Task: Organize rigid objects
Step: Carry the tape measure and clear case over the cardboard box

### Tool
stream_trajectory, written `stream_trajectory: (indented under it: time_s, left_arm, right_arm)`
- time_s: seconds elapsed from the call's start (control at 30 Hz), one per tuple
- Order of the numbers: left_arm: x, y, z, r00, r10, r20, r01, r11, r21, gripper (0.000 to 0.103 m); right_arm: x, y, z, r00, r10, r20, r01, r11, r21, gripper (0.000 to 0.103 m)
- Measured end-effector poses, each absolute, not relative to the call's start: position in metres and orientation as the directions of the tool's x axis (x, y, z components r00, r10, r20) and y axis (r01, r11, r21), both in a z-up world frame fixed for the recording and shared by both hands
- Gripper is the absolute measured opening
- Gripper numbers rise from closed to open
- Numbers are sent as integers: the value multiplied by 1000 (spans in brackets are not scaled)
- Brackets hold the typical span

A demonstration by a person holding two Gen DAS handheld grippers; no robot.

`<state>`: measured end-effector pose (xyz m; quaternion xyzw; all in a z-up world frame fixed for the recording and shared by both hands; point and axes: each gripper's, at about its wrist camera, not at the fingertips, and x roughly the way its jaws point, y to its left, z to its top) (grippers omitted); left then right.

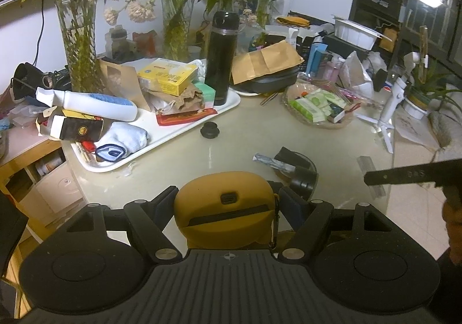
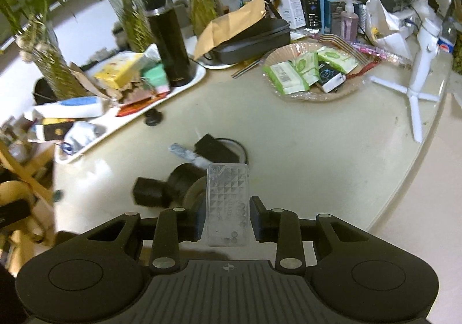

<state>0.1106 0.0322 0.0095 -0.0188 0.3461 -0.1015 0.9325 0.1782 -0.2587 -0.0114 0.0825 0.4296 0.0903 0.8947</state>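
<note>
In the left wrist view my left gripper (image 1: 226,191) is shut on a mustard-yellow rounded case (image 1: 225,208) with a dark slot and a small port, held above the cream table (image 1: 260,127). In the right wrist view my right gripper (image 2: 228,212) is shut on a clear faceted plastic case (image 2: 228,188), which stands upright between the pads, lifted off the table. From the left wrist view that gripper shows only as a black bar (image 1: 404,175) at the right, with the clear case (image 1: 366,163) behind it. Loose on the table lie a black cylinder (image 2: 184,182), a black block (image 2: 147,192) and a foil packet (image 2: 182,150).
A crowded white tray (image 1: 161,133) holds a tall black flask (image 1: 222,58), boxes and a white tube at the left. A basket of wipe packs (image 2: 311,72), a white tripod (image 2: 415,84), a black knob (image 2: 152,117) and glass vases with plants ring the table.
</note>
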Motion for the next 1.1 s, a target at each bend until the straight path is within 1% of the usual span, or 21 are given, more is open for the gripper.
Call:
stream_trajectory:
  time_s: [0.07,0.27,0.4,0.57,0.8,0.93,1.1]
  left_arm:
    - [110,31,9,738,-207,-643,184,977,-104,75]
    - [108,25,8,719,-244,-651,230,967,-107,75]
    - [103,18,6,677,-327,-659,320,938,-137,75]
    - [95,4,0,600,-407,-689,437,888,-144,75]
    - [87,-10,-15,493,-384,-781,490,864,-116,75]
    - [87,-12,-22,438,-343,-831,477,872,-108,75]
    - [90,-11,-27,385,-310,-869,442,889,-121,76]
  right_arm:
    - [171,-261,-10,611,271,-744,-102,959,266,35]
    - [154,-260,-8,599,338,-726,-132,936,326,35]
    - [148,-258,-8,582,375,-721,-162,923,349,35]
    - [140,-251,-9,553,409,-726,-201,911,360,35]
    - [131,-242,-13,512,428,-745,-243,904,352,35]
    - [128,-237,-15,495,428,-756,-263,903,339,35]
    - [129,-234,-16,488,425,-763,-269,904,331,35]
